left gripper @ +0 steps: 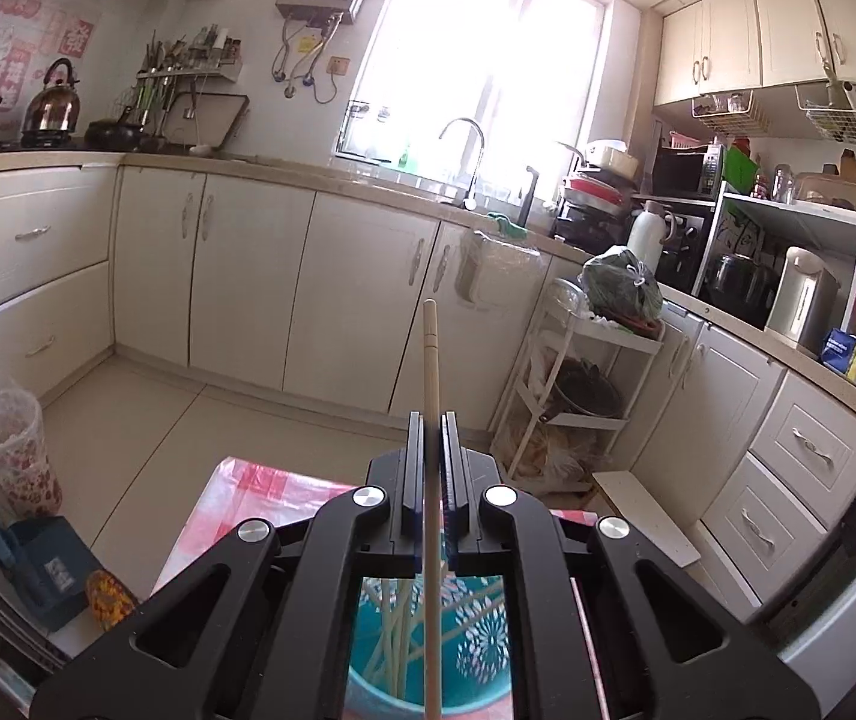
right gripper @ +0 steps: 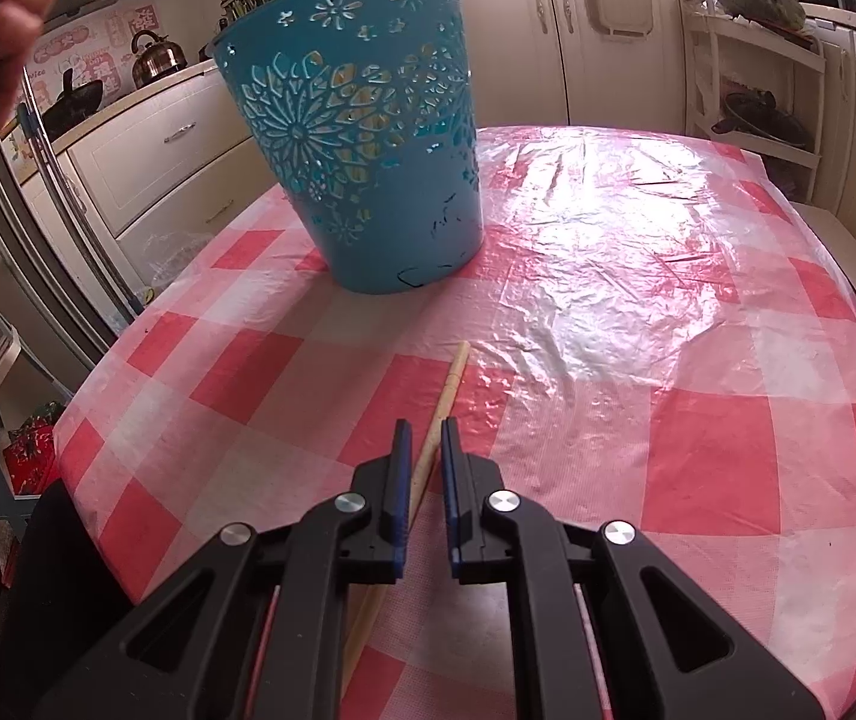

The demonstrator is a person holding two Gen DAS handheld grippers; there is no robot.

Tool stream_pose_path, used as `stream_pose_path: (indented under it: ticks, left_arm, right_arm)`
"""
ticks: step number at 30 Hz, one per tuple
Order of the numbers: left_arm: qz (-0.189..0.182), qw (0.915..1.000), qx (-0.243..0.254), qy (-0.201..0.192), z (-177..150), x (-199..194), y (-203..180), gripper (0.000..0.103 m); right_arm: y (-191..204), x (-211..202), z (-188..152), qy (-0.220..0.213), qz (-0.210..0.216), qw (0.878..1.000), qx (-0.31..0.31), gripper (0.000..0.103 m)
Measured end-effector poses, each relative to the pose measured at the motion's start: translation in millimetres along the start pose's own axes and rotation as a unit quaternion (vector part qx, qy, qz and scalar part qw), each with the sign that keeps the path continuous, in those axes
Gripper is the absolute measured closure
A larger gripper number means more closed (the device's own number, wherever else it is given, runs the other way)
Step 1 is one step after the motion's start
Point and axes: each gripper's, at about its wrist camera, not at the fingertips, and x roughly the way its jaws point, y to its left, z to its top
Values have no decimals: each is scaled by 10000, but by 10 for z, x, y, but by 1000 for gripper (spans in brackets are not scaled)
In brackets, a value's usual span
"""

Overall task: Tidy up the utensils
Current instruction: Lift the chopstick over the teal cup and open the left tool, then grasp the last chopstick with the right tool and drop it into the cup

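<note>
- Plainly, left gripper (left gripper: 431,420): blue-padded jaws drawn together, clamped on a single pale wooden chopstick (left gripper: 430,360). The stick runs lengthwise between the pads, its squared end projecting well past the tips and its lower end running out of the bottom of the frame.
- Under the left gripper's frame, a teal basket (left gripper: 476,630) shows through the gap, more pale sticks standing inside it; only part of its interior is visible, so the count cannot be told.
- Right gripper (right gripper: 426,426): jaws nearly together, a narrow gap between them. A second chopstick (right gripper: 449,387) lies on the tablecloth (right gripper: 668,360) and passes between the pads. It sits against the left pad; contact with the right pad is unclear, so a firm grip cannot be confirmed.
- The near end of that stick is hidden beneath the gripper body.
- From the right wrist view the basket (right gripper: 362,138) stands upright on the table's far left part, well apart from the lying stick. Plastic, tapered, round, with cut-out flower lacework in its upper wall; solid lower wall.
- Tablecloth: red-and-white checks under a clear, crinkled, glossy plastic sheet with strong glare.
- Top left of the right wrist view: a hand (right gripper: 14,6), blurred and cut off by the frame edge, with a thin stick end beside it.
- Window (left gripper: 488,42) in the left wrist view is blown out white; nothing readable beyond it.
</note>
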Motion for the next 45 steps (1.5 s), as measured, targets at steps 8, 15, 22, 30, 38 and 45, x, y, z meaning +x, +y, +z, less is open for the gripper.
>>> stream_pose_path:
  ticks: [8, 15, 22, 30, 38, 45]
  left_arm:
    - [233, 9993, -46, 282, -278, 640, 47, 98]
    - [354, 9972, 296, 586, -500, 678, 0, 98]
    - [622, 9900, 581, 1121, -621, 477, 64, 77]
    - [1199, 9852, 426, 1151, -996, -357, 465, 43]
    - [1186, 9734, -180, 1950, -1638, -636, 882, 43]
    - [1197, 9685, -497, 2125, -1878, -809, 1103, 42]
  right_arm:
    - [-22, 15, 26, 71, 79, 9999, 42, 93]
    - [-34, 25, 37, 100, 122, 9998, 94, 93]
    - [-96, 12, 62, 255, 264, 9991, 220, 93]
    - [44, 0, 37, 289, -137, 9993, -171, 96]
    - [-34, -133, 64, 314, -37, 9994, 101, 97]
    - [-206, -835, 543, -719, 1403, 9827, 971, 98]
